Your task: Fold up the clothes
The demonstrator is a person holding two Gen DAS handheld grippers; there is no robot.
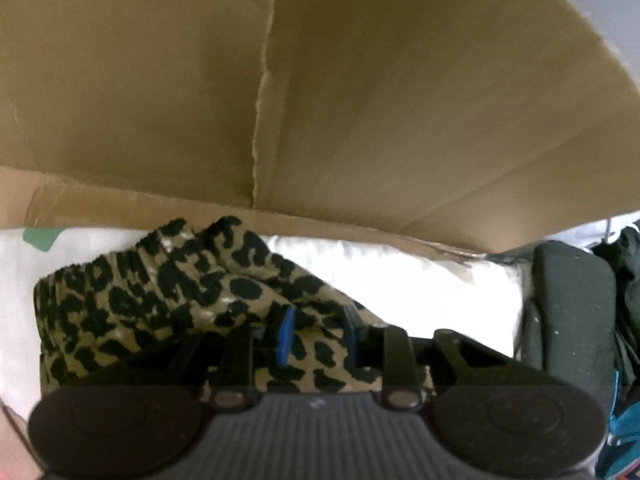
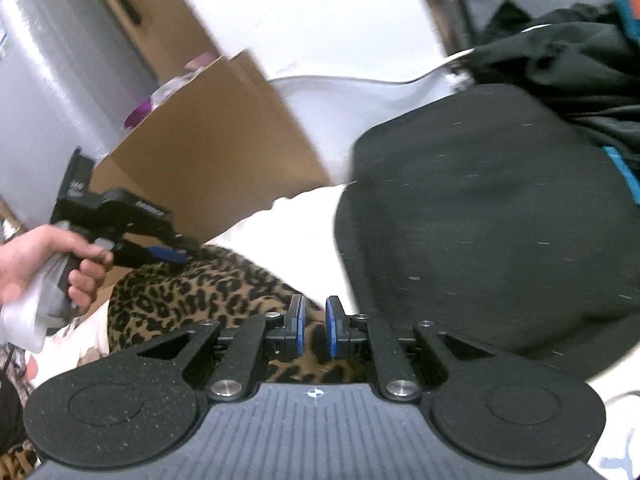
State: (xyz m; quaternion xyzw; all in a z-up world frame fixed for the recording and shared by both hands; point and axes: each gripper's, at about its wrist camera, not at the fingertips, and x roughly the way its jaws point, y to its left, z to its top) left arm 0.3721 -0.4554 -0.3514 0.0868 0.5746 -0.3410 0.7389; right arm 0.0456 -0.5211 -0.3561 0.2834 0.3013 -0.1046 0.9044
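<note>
Your right gripper [image 2: 315, 330], jaws slightly apart, hovers empty over the leopard garment [image 2: 192, 300]. Only this view shows your hand [image 2: 44, 264]. Left gripper [image 1: 318, 332] straddles bunched cloth, grip unclear; garment's axis unreadable.

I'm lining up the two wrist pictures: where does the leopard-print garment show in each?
Left wrist view: leopard-print garment fills lower left to centre, running between the left gripper jaws.
Right wrist view: it lies lower left, under and ahead of the right gripper.
Shared landmark: the brown cardboard box, standing just behind the garment in both views.
</note>
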